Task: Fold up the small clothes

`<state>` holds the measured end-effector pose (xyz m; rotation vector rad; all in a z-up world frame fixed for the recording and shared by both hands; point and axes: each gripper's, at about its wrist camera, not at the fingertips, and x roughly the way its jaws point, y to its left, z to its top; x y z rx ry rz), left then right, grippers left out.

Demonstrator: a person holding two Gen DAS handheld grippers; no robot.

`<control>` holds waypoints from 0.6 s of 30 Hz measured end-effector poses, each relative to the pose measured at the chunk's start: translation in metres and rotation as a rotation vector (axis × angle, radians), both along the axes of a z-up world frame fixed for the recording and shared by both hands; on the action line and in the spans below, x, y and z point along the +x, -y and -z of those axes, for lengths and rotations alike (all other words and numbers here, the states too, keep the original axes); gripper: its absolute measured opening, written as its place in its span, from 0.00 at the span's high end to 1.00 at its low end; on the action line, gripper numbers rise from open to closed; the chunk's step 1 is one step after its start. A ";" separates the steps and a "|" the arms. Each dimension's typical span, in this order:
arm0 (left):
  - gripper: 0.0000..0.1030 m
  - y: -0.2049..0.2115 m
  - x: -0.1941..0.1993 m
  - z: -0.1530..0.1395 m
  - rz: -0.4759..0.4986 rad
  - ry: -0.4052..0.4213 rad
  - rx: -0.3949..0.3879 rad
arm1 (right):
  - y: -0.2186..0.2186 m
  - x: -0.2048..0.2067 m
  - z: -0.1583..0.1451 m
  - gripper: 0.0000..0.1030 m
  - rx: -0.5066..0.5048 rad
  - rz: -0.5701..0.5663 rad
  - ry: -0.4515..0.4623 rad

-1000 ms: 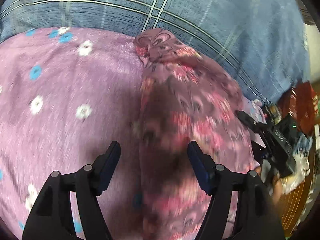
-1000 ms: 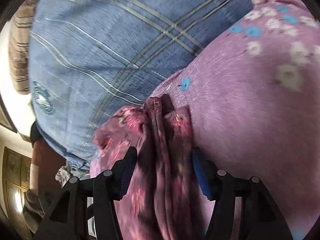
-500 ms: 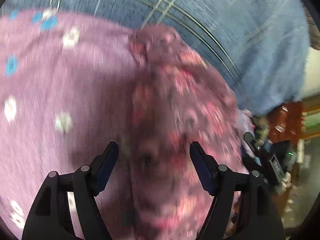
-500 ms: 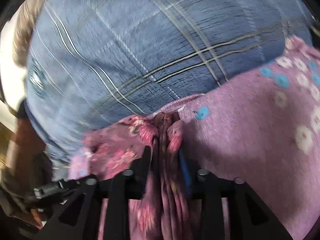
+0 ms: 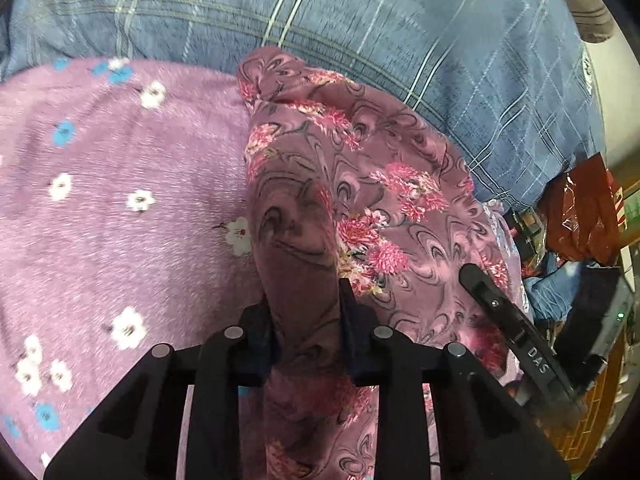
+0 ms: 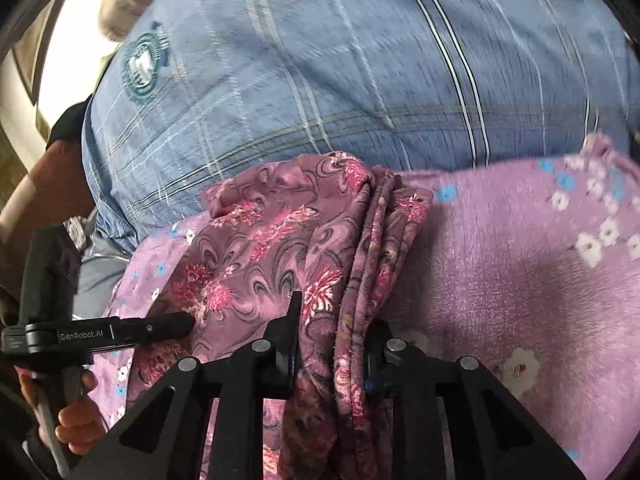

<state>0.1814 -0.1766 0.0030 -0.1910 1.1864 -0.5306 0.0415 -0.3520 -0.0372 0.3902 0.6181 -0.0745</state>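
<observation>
On the left lies a fleecy purple blanket (image 5: 120,208) dotted with white and blue flowers, flat and bare of other things all the way to its left and near edges. Its far edge meets a blue plaid bedsheet (image 5: 400,32), which runs unbroken across the far side.

The task's thing, a mauve garment (image 5: 360,184) printed with pink flowers and dark swirls, lies bunched on the blanket's right part, its far tip just reaching the blanket's far edge beside the plaid sheet. The left gripper (image 5: 306,320) has just been closing its jaws, and they now pinch a raised ridge of this garment between the 2 black fingers (image 5: 256,340); cloth fills the gap between them.

Right of that, in the left wrist view, the right gripper's finger comes in from the lower right and lies against the same garment. In its own view the right gripper (image 6: 332,340) has likewise just been closing, and it nips a bundle of several folded hems (image 6: 380,216) that stand up as a narrow stack; the garment spreads out loose to the left of that stack. There the left gripper's finger touches the cloth, with a hand (image 6: 76,412) on its handle at the lower left.

At the far right of the left wrist view, past the bed's edge, sits a red bag (image 5: 580,208) among blurred clutter.
</observation>
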 end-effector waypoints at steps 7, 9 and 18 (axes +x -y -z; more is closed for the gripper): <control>0.77 -0.051 -0.037 -0.033 -0.016 0.054 -0.049 | -0.033 -0.035 -0.031 0.79 -0.030 -0.028 0.030; 0.77 -0.066 -0.050 -0.041 -0.021 0.077 -0.054 | -0.047 -0.048 -0.037 0.79 -0.027 -0.042 0.051; 0.76 -0.135 -0.117 -0.032 -0.043 0.043 -0.073 | -0.104 -0.103 -0.019 0.79 0.095 -0.128 0.055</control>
